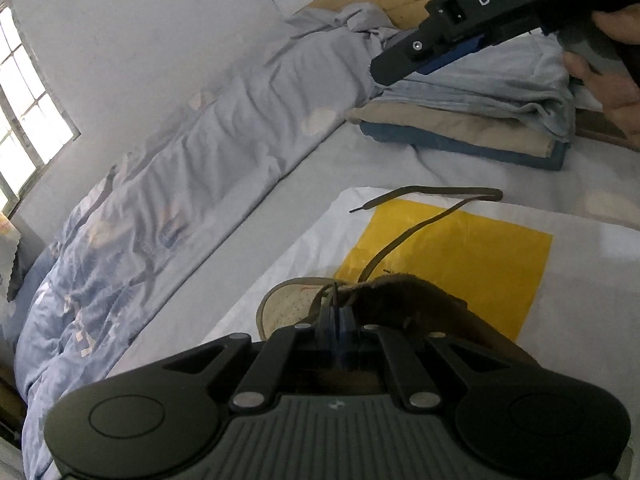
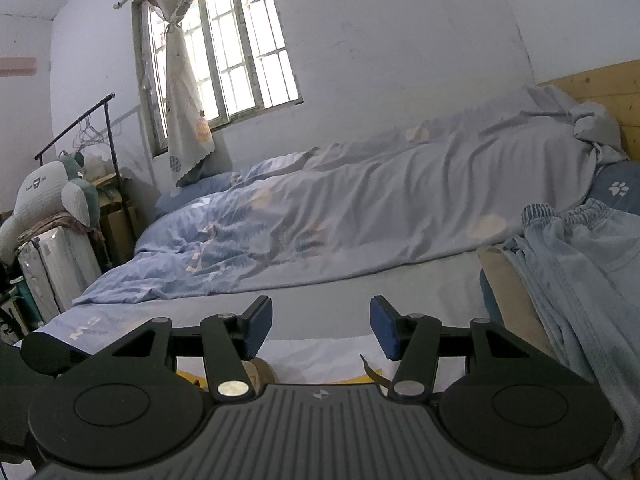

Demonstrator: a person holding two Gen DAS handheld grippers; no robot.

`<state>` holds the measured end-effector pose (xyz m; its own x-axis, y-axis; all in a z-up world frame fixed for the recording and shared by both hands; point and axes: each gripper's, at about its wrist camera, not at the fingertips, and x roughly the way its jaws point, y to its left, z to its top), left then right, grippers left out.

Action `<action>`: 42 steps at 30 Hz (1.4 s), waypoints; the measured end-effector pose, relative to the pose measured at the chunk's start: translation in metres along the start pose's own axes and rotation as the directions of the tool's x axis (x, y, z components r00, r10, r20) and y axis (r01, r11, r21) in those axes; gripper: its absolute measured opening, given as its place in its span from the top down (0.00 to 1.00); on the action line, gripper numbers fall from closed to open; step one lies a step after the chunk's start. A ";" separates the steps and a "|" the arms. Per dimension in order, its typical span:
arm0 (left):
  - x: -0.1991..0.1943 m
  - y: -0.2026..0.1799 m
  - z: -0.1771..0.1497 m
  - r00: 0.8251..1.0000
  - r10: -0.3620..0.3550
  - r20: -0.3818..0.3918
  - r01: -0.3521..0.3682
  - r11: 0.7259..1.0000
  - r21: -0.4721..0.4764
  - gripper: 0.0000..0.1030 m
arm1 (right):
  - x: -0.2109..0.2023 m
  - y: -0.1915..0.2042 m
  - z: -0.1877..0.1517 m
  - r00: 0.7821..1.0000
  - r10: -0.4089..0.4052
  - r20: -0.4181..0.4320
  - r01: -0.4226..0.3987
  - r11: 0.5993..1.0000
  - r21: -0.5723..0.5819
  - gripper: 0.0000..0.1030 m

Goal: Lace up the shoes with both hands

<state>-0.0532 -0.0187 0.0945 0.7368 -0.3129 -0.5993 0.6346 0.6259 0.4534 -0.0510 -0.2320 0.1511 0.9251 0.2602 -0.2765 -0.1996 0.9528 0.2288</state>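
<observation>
Left gripper has its fingers pressed together, pinching a thin strand of lace at the shoe, which sits on the yellow-and-white sheet on the bed. Beyond it, the lace trails loose across the sheet, its tip free. Right gripper is raised, fingers spread, holding nothing. Judgement: lacing is early; most is left.
</observation>
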 end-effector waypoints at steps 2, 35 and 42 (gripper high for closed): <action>0.000 0.000 -0.001 1.000 0.001 0.001 -0.001 1.000 -0.004 1.00 | 0.000 0.000 0.000 1.000 -0.002 0.001 0.002 1.000 -0.001 0.46; 0.028 -0.009 -0.002 0.994 -0.032 -0.109 0.041 0.996 0.074 1.00 | 0.006 -0.010 0.003 1.000 0.008 -0.014 -0.008 1.000 -0.005 0.46; 0.037 -0.010 0.003 0.989 -0.046 -0.141 0.059 0.994 0.090 1.00 | 0.006 -0.010 0.004 1.000 0.006 -0.014 -0.006 1.000 0.001 0.46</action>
<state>-0.0315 -0.0383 0.0694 0.6665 -0.2378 -0.7065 0.6956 0.5393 0.4747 -0.0426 -0.2405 0.1507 0.9192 0.2684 -0.2882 -0.2050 0.9509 0.2317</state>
